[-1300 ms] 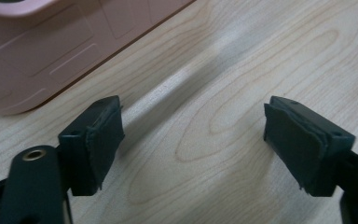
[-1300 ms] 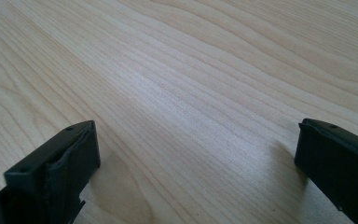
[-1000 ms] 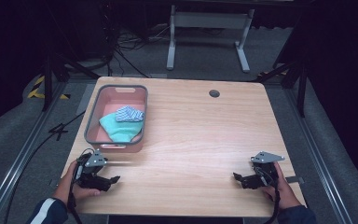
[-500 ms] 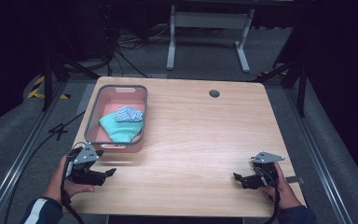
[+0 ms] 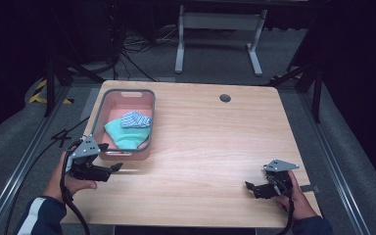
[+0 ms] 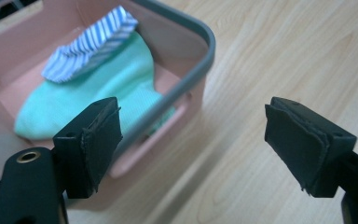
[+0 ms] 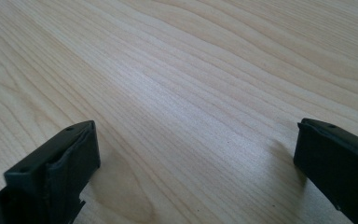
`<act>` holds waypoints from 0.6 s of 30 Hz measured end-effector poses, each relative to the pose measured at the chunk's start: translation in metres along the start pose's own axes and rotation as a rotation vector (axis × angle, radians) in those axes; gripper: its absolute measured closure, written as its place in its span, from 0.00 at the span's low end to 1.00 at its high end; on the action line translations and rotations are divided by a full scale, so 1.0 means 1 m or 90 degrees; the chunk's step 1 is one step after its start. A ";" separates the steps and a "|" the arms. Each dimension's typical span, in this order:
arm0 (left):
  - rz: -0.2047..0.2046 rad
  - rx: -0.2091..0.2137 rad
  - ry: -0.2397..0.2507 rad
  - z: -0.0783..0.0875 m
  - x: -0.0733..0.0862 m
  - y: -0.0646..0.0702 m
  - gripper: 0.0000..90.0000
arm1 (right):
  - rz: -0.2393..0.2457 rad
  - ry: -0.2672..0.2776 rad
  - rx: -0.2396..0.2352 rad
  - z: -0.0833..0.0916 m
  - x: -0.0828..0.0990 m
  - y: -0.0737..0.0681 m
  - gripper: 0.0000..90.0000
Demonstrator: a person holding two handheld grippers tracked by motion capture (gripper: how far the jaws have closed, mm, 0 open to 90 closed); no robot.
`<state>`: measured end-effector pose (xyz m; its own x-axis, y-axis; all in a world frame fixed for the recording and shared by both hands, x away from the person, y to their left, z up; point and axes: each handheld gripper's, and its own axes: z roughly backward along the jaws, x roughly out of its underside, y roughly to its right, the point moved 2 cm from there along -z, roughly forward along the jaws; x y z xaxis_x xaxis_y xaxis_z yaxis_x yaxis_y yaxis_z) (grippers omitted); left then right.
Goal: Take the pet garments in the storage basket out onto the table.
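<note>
A pink basket with a grey rim (image 5: 151, 117) stands at the table's left. In it lie a teal sock (image 5: 122, 136) and, across its far end, a blue-and-white striped sock (image 5: 136, 119). My left gripper (image 5: 110, 156) hovers open at the basket's near edge, with nothing between its jaws. In the left gripper view, the left gripper (image 6: 191, 140) looks past the basket's corner (image 6: 204, 35) at the teal sock (image 6: 112, 88) and the striped sock (image 6: 88, 44). My right gripper (image 5: 250, 189) rests open low at the front right. In its own view, the right gripper (image 7: 196, 158) has bare wood between its jaws.
The wooden table (image 5: 215, 142) has a small dark cable hole (image 5: 225, 98) near its far edge. Grey carpet, cables and a metal stand's legs (image 5: 215, 44) lie beyond the table. A black cable (image 5: 71, 205) trails from the left gripper.
The left gripper has lifted off the table and come up beside the basket's near edge, jaws still apart. The right gripper has stayed where it was.
</note>
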<state>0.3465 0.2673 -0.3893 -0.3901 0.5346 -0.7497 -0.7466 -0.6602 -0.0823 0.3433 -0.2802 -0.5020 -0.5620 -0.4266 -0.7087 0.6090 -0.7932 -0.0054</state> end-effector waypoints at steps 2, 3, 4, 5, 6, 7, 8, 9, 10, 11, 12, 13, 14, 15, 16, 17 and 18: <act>-0.001 -0.006 -0.006 0.000 -0.007 -0.003 0.21 | 0.000 0.000 0.000 0.000 0.000 0.000 0.00; -0.004 -0.006 -0.009 0.000 -0.012 -0.006 0.21 | 0.001 0.000 0.000 0.000 0.000 0.000 0.01; -0.009 -0.008 -0.015 -0.001 -0.017 -0.010 0.21 | 0.001 0.001 -0.001 0.000 0.000 0.000 0.01; -0.014 -0.011 -0.024 -0.003 -0.021 -0.012 0.22 | 0.001 0.001 -0.001 0.000 0.000 0.000 0.01; -0.022 -0.014 -0.033 -0.005 -0.024 -0.014 0.22 | 0.001 0.001 -0.001 0.000 0.000 0.000 0.01; -0.023 -0.016 -0.043 -0.007 -0.028 -0.017 0.22 | 0.001 0.001 -0.001 0.000 0.000 0.000 0.01; -0.028 -0.018 -0.054 -0.010 -0.031 -0.020 0.22 | 0.001 0.001 -0.001 0.000 0.000 0.000 0.01; -0.030 -0.020 -0.067 -0.013 -0.035 -0.024 0.22 | 0.001 0.001 -0.001 0.000 0.000 0.000 0.01; -0.033 -0.019 -0.076 -0.016 -0.037 -0.026 0.22 | 0.001 0.001 -0.001 0.000 0.000 0.000 0.01; -0.033 -0.017 -0.087 -0.019 -0.039 -0.028 0.22 | 0.001 0.001 -0.001 0.000 0.000 0.000 0.01; -0.032 -0.016 -0.095 -0.023 -0.041 -0.031 0.22 | 0.001 0.001 -0.001 0.000 0.000 0.000 0.01; -0.032 -0.021 -0.112 -0.028 -0.044 -0.034 0.22 | 0.001 0.001 -0.001 0.000 0.000 0.000 0.01; -0.032 -0.021 -0.112 -0.028 -0.044 -0.034 0.23 | 0.001 0.001 -0.001 0.000 0.000 0.000 0.01; -0.038 -0.027 -0.130 -0.034 -0.047 -0.037 0.23 | 0.001 0.001 -0.001 0.000 0.000 0.000 0.01; -0.037 -0.027 -0.141 -0.037 -0.049 -0.039 0.24 | 0.001 0.001 -0.001 0.000 0.000 0.000 0.01; -0.037 -0.027 -0.141 -0.037 -0.049 -0.039 0.24 | 0.001 0.001 -0.001 0.000 0.000 0.000 0.01; -0.038 -0.028 -0.153 -0.043 -0.053 -0.043 0.24 | 0.001 0.001 -0.001 0.000 0.000 0.000 0.01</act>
<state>0.4226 0.2451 -0.3743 -0.4670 0.6802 -0.5650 -0.7501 -0.6431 -0.1541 0.3429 -0.2802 -0.5020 -0.5600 -0.4278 -0.7095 0.6112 -0.7914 -0.0053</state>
